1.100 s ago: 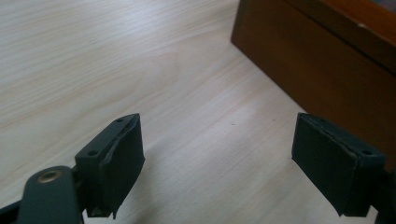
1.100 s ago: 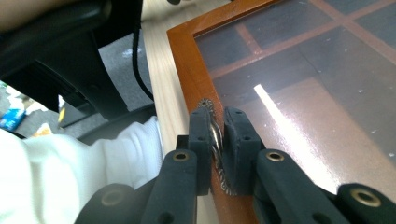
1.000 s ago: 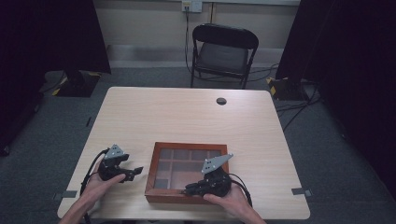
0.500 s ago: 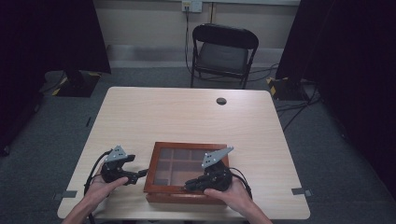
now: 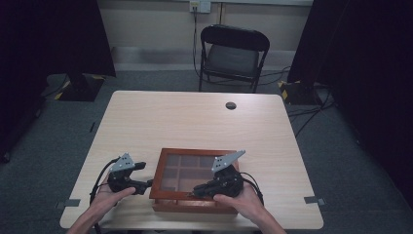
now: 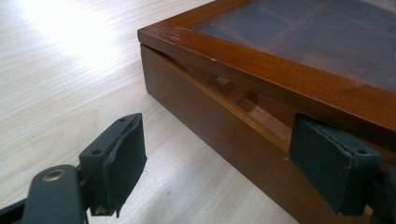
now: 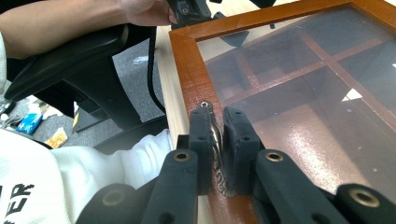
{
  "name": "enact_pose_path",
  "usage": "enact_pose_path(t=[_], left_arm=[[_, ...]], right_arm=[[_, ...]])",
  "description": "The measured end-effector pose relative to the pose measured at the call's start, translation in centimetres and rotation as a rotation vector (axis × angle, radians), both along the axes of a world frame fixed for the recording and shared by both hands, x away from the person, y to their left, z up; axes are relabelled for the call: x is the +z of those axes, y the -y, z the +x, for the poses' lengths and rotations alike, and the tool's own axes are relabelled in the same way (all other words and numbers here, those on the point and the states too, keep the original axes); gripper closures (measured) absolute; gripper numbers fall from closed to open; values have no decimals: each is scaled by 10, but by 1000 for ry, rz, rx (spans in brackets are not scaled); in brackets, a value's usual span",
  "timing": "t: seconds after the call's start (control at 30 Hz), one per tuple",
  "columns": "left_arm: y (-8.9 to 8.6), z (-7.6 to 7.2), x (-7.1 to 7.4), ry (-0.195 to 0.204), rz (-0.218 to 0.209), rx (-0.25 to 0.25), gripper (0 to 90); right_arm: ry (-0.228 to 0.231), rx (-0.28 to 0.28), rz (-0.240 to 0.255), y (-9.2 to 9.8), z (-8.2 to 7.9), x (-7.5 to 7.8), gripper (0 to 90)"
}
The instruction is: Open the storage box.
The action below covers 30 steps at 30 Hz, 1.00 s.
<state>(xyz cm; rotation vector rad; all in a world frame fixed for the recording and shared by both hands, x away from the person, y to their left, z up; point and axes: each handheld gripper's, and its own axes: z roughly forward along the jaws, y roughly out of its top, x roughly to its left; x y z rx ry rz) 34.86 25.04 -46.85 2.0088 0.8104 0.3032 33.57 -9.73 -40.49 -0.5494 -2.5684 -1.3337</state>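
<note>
2 grippers at wooden box (image 5: pixel 195 204): right gripper (image 7: pixel 218 135) pinching metal handle (image 7: pixel 215 140), left gripper (image 6: pixel 224 163) spread.

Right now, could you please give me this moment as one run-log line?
right gripper: shut on metal handle | lid: raised slightly off box | left gripper: open at box corner

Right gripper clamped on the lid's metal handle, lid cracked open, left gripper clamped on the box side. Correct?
Not quite. The left gripper is open: its pads stand apart beside the box, gripping nothing, per the left gripper view. The rest holds: right gripper on the handle, lid cracked open.
</note>
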Motion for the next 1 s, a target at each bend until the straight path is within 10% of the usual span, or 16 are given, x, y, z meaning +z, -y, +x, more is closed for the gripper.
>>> enact_pose_path(t=[0.5, 1.0], left_arm=[[8, -3, 4, 56, -15, -57, 167], [8, -4, 11, 98, -32, -47, 191]], right_arm=[[7, 1, 6, 1, 4, 9, 815], [67, -167, 102, 51, -8, 12, 407]])
